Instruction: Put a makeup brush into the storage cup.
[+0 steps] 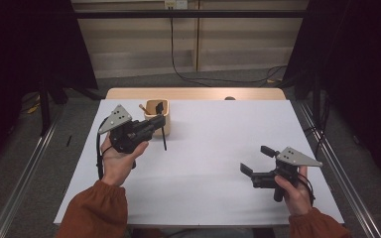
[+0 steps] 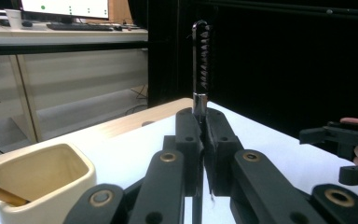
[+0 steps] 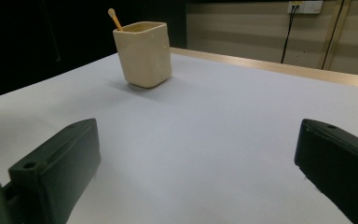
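A slim black brush with a bristled tip (image 2: pixel 201 53) stands upright between the jaws of my left gripper (image 2: pixel 200 119), which is shut on its metal stem. From above, the left gripper (image 1: pixel 161 121) hovers right in front of a cream square cup (image 1: pixel 150 105), and the brush's handle (image 1: pixel 164 141) hangs below the jaws toward the table. The cup (image 2: pixel 42 179) holds a wooden stick (image 3: pixel 114 18). My right gripper (image 1: pixel 256 159) is held low at the right of the table, open, with nothing between its jaws (image 3: pixel 196 158). The cup (image 3: pixel 143 53) stands well beyond it.
A white sheet (image 1: pixel 218 129) covers the table, with a wooden strip (image 1: pixel 193 93) along its far edge and a small dark object (image 1: pixel 229 98) there. Metal rails run along both sides on the floor. Dark curtains flank the table.
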Tool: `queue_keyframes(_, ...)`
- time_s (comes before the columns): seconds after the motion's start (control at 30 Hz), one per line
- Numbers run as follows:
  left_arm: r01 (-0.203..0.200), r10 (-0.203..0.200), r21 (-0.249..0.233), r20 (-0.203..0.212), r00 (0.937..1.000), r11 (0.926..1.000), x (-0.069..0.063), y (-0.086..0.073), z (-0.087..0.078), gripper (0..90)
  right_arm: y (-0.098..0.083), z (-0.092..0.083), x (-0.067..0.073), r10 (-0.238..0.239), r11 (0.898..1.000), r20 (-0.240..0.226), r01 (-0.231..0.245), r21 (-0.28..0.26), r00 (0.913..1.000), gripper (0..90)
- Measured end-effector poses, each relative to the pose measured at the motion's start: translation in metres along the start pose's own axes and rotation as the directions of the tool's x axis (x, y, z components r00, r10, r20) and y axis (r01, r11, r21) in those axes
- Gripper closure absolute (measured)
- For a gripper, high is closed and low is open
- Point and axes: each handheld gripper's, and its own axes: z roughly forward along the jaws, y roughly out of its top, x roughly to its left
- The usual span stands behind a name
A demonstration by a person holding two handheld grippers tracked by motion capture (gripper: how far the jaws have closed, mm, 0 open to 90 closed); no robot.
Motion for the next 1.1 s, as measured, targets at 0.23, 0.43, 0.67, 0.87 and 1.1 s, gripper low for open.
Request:
queue_keyframes(0.23, 0.008, -0.009, -0.021, -0.022, 0.9997, 0.9997, 0.009, 0.006, -0.002, 85.7, -0.005, -0.006, -0.003, -0.006, 1.000, 0.035, 0.006, -0.002, 0.9994, 0.1)
queue_keyframes(0.43, 0.004, -0.005, -0.032, -0.051, 0.9987, 0.9995, 0.019, 0.011, -0.004, 85.7, -0.011, -0.013, -0.005, -0.005, 1.000, 0.047, 0.006, -0.025, 0.9989, 0.1)
queue_keyframes(0.67, 0.008, -0.011, -0.028, -0.081, 0.9967, 0.9996, 0.033, 0.012, -0.003, 85.6, -0.014, -0.016, -0.007, -0.001, 0.999, 0.050, 0.003, -0.033, 0.9987, 1.5)
queue_keyframes(0.87, 0.003, -0.006, -0.026, -0.089, 0.9960, 0.9997, 0.043, 0.016, 0.000, 85.6, -0.014, -0.017, -0.007, -0.012, 0.999, 0.043, 0.013, -0.032, 0.9990, 1.3)
queue_keyframes(1.1, -0.002, 0.000, -0.023, -0.110, 0.9939, 0.9997, 0.054, 0.023, 0.009, 85.6, -0.014, -0.017, -0.008, -0.019, 0.999, 0.035, 0.020, -0.035, 0.9992, 1.4)
